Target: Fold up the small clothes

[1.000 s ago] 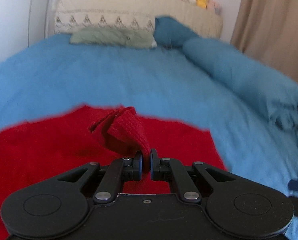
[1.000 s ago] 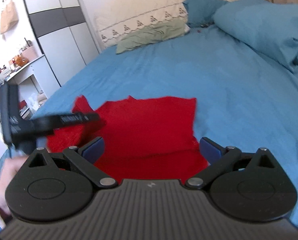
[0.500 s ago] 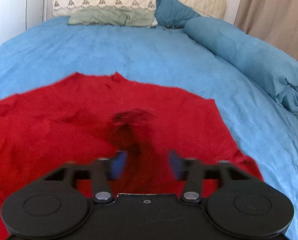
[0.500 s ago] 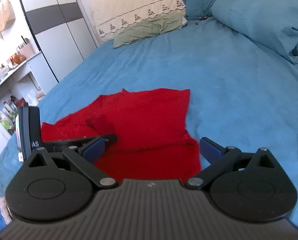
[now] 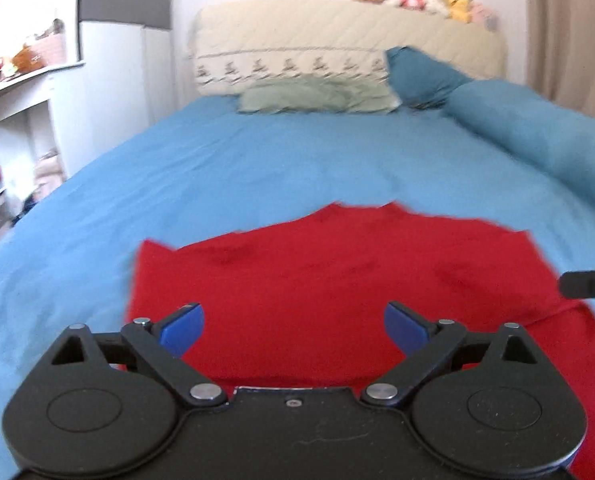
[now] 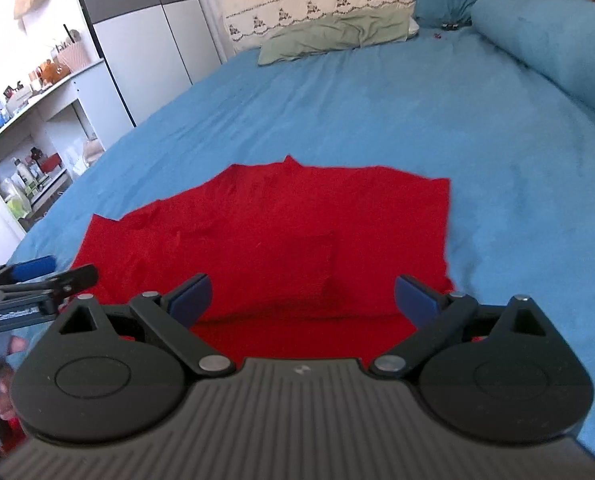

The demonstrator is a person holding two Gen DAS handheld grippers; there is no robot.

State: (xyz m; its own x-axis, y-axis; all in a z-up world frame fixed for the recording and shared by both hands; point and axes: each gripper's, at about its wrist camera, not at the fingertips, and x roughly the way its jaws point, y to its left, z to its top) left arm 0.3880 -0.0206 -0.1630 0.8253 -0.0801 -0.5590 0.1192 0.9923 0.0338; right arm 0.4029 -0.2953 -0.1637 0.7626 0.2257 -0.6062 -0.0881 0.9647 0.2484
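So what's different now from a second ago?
The left gripper was pinching a bunched-up piece of the red garment; it has let go and opened wide, and the piece now lies flat. The right gripper stayed open, and the garment is still on the blue bed.

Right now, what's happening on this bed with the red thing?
A person is folding a red sweater spread on the blue bed, using a handheld two-finger tool in each hand. At this moment neither one grips anything: the left tool and the right tool both hover open over the near edge of the sweater. A sleeve looks already folded across its middle.
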